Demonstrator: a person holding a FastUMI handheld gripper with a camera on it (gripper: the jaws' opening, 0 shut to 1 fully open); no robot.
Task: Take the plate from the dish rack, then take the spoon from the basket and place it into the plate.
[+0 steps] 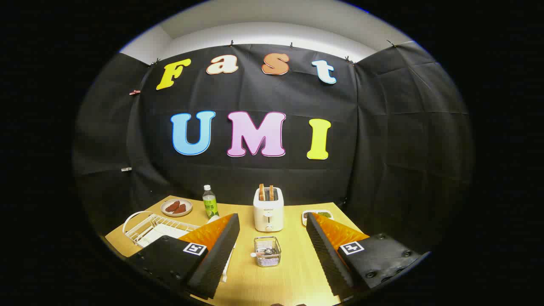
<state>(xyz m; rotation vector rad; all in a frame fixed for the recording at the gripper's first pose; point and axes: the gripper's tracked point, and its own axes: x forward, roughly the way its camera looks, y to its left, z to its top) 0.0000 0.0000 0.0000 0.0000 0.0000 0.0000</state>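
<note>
Gripper (pixel 272 238) spread wide, empty, raised over table (pixel 293 276): basket (pixel 267 251) between fingers, dish rack (pixel 146 227) alongside, both reachable.

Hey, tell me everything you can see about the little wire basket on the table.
The wire basket is a small, square, open-topped container of shiny metal mesh. It stands upright on the wooden table, just in front of the white toaster and apart from it. Inside lies something pale with a handle poking over one wall, likely the spoon, too small to be sure. The tongs are open, with the basket ahead between their fingers, untouched.
</note>
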